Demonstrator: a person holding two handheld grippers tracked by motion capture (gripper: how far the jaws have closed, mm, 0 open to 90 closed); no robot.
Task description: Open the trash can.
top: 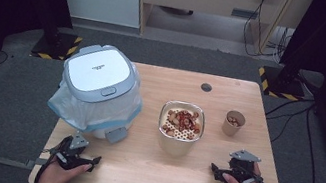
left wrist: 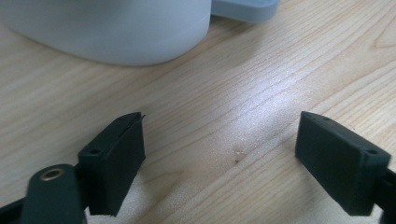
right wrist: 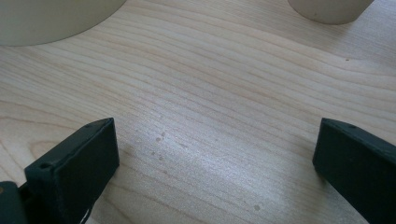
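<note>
A white lidded bin (top: 98,87) lined with a plastic bag stands at the table's left. In the middle sits a metal pot (top: 181,127) holding nuts and shells on a perforated insert. To its right is a paper cup (top: 233,123) with a few nuts. My left gripper (top: 81,156) rests low on the table in front of the bin, open, with bare wood between its jaws (left wrist: 219,158). The bin's base (left wrist: 116,32) lies just ahead of it. My right gripper (top: 230,172) rests at the front right, open and empty (right wrist: 215,163), with the pot's base (right wrist: 51,18) and the cup's base (right wrist: 329,9) ahead.
The wooden table (top: 147,170) has a round cable hole (top: 206,87) near its far edge. A grey pedal (top: 116,134) juts from the bin's foot. Dark stands and cables are on the floor beyond the table.
</note>
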